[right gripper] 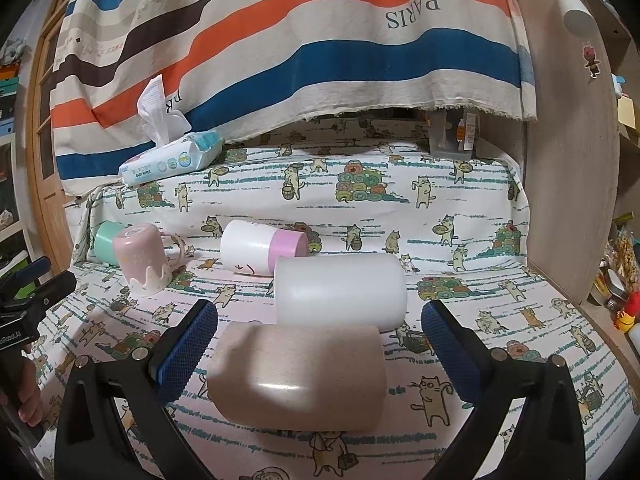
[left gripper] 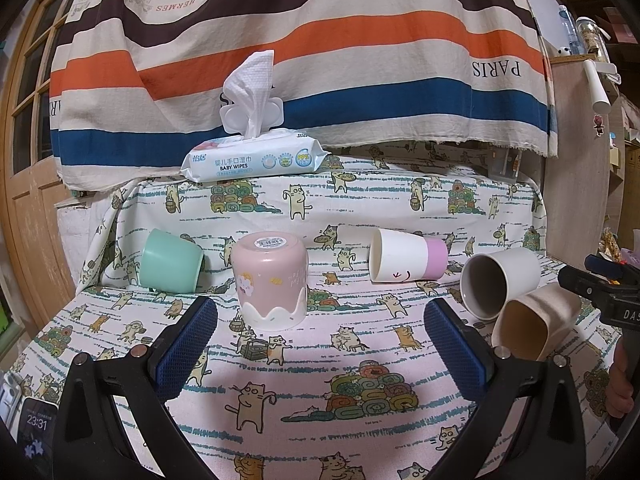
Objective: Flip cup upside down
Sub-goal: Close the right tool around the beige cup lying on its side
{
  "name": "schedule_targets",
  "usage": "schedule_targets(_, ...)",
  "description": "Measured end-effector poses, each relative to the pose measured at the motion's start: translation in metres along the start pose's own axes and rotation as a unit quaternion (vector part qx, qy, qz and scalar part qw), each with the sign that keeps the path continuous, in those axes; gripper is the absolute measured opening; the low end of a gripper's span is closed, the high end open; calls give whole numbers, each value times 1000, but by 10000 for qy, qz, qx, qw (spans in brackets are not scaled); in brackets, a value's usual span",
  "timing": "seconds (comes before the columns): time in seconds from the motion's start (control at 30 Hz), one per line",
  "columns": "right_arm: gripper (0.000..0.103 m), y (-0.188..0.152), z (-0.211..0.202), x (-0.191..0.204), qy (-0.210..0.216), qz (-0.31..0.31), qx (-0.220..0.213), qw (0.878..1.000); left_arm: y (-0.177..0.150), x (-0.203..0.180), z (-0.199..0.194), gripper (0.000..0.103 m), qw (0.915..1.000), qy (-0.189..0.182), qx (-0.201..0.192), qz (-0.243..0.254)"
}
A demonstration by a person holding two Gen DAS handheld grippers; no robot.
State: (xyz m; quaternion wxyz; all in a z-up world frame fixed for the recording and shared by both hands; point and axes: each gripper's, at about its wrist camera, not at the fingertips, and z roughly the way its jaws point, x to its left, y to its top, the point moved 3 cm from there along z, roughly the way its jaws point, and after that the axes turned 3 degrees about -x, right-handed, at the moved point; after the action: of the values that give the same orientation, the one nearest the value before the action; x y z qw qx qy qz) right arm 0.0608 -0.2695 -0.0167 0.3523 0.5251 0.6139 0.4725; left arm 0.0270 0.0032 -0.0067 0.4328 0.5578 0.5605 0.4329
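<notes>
Right hand-held gripper (right gripper: pixel 319 330): jaws spread wide, grasping nothing. The beige cup (right gripper: pixel 298 376) lies on its side on the cat-print counter (right gripper: pixel 500 292), directly ahead of and partly between the blue pads (right gripper: pixel 188 344). Its long axis runs crosswise, along the line from pad to pad, with the mouth toward the left as judged from the left wrist view. The pads thus face the cup's two ends, not its wall; a wrist turn looks necessary before closing.

Left hand-held gripper (left gripper: pixel 320 334): likewise released and empty, facing the pink cup (left gripper: pixel 271 280), which already stands inverted. The beige cup (left gripper: pixel 532 326) sits off to its right, just beside the white cup (left gripper: pixel 498 282). The right hand is the nearer
</notes>
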Motion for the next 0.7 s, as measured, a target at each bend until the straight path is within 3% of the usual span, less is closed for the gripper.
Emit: schedule_targets(0.7, 103, 0, 1, 1, 23, 3, 40, 10000, 0, 0, 0, 103, 10000, 0, 6, 0)
